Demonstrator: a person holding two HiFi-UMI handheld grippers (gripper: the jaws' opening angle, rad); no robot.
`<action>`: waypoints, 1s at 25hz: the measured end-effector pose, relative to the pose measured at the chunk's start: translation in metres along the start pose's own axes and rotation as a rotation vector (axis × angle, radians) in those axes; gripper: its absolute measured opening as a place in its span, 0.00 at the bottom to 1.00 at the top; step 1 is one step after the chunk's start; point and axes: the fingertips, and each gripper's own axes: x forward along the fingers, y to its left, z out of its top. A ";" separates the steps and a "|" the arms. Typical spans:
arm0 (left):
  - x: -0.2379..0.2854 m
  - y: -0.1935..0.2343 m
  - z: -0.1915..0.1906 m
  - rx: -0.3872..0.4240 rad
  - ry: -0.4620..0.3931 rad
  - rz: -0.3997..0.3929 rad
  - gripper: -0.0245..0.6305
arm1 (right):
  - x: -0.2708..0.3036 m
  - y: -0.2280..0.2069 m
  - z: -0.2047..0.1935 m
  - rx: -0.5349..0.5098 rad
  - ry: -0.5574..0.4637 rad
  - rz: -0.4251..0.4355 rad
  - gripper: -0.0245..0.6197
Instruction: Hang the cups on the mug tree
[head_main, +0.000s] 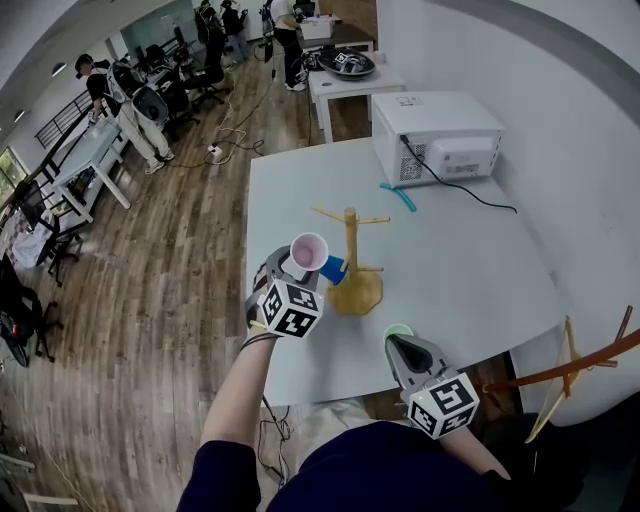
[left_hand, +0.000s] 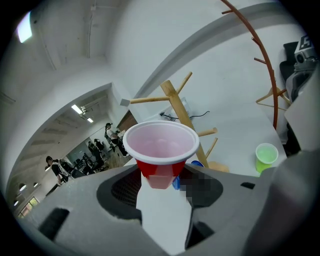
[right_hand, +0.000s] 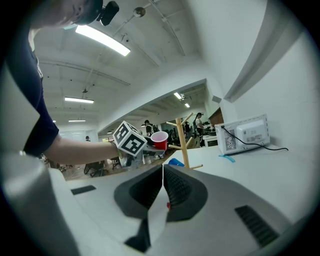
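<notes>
1. Evidently the step in hand is bringing a cup to the pegs. The red plastic cup with a white rim (head_main: 308, 250) is held clear of the white surface (head_main: 480, 270), at 9 o'clock of the pale wooden mug tree (head_main: 352, 250). The next move, I judge, calls for tipping the cup so its mouth slips over a free peg, then letting go.
2. Nearest, the right tool (head_main: 398, 347) has its jaws pressed together on nothing. It sits at 5 o'clock of the tree's base, just beside a lime-green plastic cup (head_main: 398, 331) that stands upright on the surface.
3. Farther out, the left tool (head_main: 298, 268) stands partly open, its pads clamped on the red cup's lower wall, with the cup's mouth facing up.
4. A blue cup (head_main: 333, 268) lies just beside the trunk; I cannot tell whether it hangs on a low peg.
5. Farthest, at 1 o'clock of the tree, stands a white boxy appliance (head_main: 435, 135).
</notes>
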 end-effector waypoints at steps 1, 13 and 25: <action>0.001 0.004 0.003 0.013 0.001 0.006 0.42 | 0.000 0.000 0.000 0.000 0.000 0.001 0.09; 0.010 0.036 0.024 0.124 0.011 0.055 0.42 | -0.002 -0.004 0.000 0.006 -0.005 -0.007 0.09; 0.010 0.061 0.055 0.252 -0.005 0.102 0.42 | 0.001 -0.004 -0.001 0.011 -0.002 -0.008 0.09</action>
